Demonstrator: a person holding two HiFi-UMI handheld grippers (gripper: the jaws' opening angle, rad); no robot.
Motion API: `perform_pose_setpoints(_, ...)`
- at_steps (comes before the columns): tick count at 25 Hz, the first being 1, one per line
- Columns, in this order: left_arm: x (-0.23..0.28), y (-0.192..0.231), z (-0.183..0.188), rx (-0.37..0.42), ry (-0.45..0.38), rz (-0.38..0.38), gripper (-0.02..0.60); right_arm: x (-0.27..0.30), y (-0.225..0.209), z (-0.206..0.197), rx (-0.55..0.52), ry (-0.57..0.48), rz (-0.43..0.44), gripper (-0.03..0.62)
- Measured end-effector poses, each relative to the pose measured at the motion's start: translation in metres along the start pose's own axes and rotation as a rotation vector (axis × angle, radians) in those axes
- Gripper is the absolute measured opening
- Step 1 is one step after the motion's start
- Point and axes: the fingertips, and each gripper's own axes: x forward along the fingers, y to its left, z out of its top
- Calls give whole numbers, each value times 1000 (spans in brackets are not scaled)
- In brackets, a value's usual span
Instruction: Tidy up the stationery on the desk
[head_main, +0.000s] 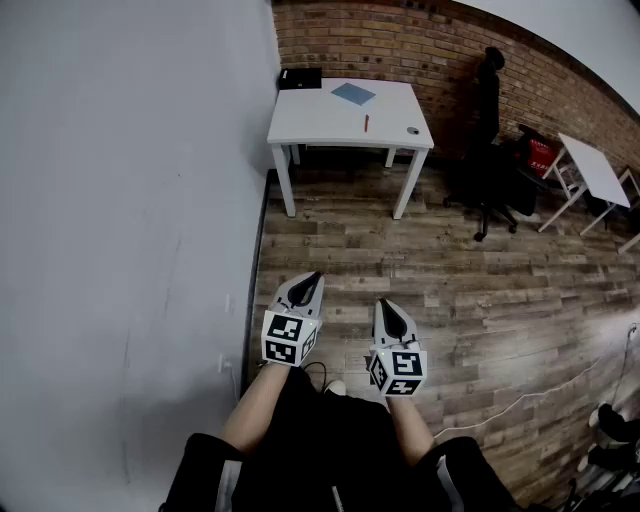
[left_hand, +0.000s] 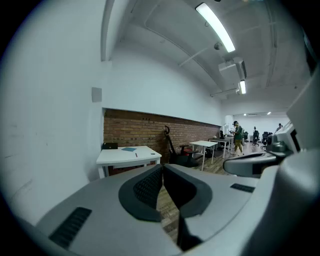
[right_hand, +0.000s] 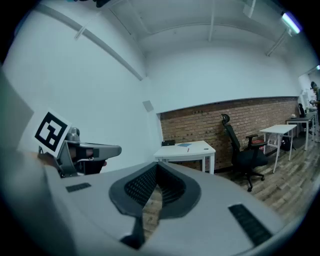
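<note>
A plain white wall (head_main: 120, 200) fills the left side of the head view. Beside it, low in the picture, I hold my left gripper (head_main: 310, 283) out over a wood-plank floor (head_main: 450, 290), with its marker cube nearest my forearm. Its jaws are pressed together with nothing between them; its own view shows the two dark ribbed pads meeting at the tip. Just to the right, side by side with it and not touching it, is my right gripper (head_main: 388, 312). Its jaws are also closed tight on nothing. Both point ahead and slightly down, toward a desk.

That white desk (head_main: 320, 118) stands well apart from both grippers, across the floor, pushed into the corner where the white wall meets a brick wall (head_main: 420, 40). The stationery lies on its top. From left to right: a black box (head_main: 299, 78) in the back left corner, a blue sheet or thin notebook (head_main: 353, 94) near the back middle, a red pen (head_main: 366, 123) toward the front edge, and a small round object (head_main: 412, 130) near the front right corner, too small to identify.

Right of the desk, a black office chair (head_main: 490, 150) stands against the brick wall. Further right is a second white table (head_main: 595, 165), with something red (head_main: 541, 155) beside it. A pale cable (head_main: 520, 400) trails across the floor at lower right.
</note>
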Motion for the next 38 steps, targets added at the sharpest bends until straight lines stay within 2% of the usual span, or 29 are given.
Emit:
perform_pose_setpoints(7, 4, 3, 2, 6, 0, -4, 21, 6, 1, 7, -11, -11, 5, 21)
perform_pose_setpoints(12, 3, 3, 3, 9, 4, -4, 23, 5, 4, 11, 10, -56, 21, 23)
perform_pose_setpoints(19, -2, 15, 4, 10, -6, 9, 21, 10, 9, 5, 17, -45, 6, 23)
perform_pose_setpoints(28, 17, 1, 7, -3, -8, -30, 21, 7, -10, 10, 7, -37, -33, 23)
perform_pose_setpoints(38, 53, 4, -7, -29, 2, -53, 21, 30, -33, 4, -10, -23, -50, 23)
